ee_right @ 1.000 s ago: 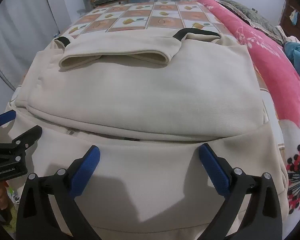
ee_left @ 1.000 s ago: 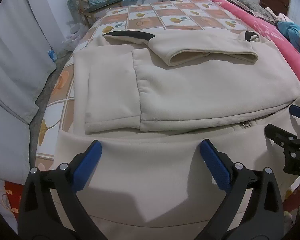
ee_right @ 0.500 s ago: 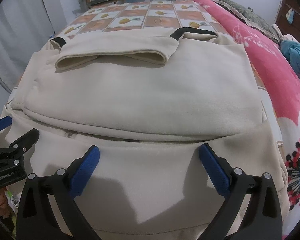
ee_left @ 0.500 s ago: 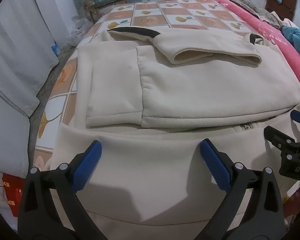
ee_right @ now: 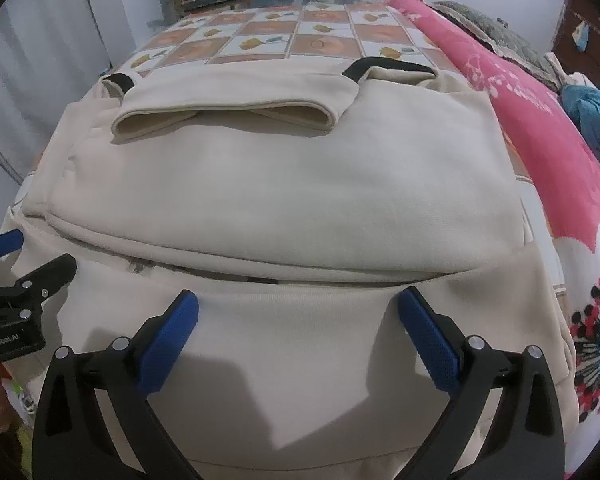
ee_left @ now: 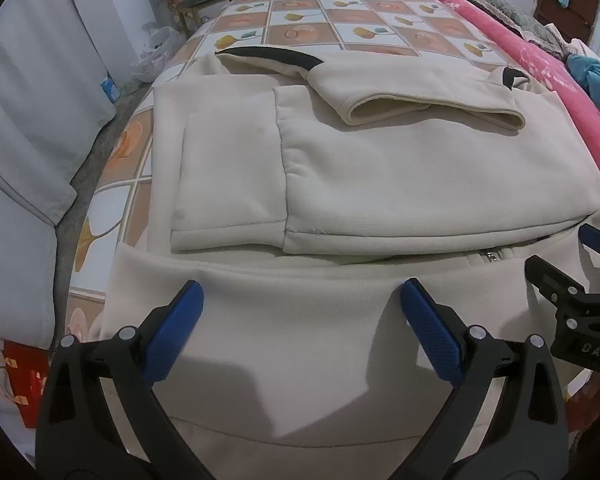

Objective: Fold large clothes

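**Cream jacket half-folded on bed, both claws open above near edge**

Compared with a second ago: little changed. Both views now sit a touch further back and higher, showing slightly more bedsheet beyond the jacket. Cloth unmoved, folds the same.

Left claw spread wide, blue pads well apart, gripping nothing, poised over the near band of the jacket. Right claw likewise wide open and empty, over the same band further right. Each claw visible at the edge of the other's view.

Jacket: cream fleece, lying across the near part of a bed with a tiled-pattern sheet. Sleeves folded inward over the body; one sleeve laid crosswise near the far edge, cuff opening facing near. Black trim at the far left corner, another black patch at far right. Folded upper layer ending in a hem seam; below it a zip pull peeking out. Near band smooth, hanging toward the bed edge.

Pink blanket along the right side of the bed.
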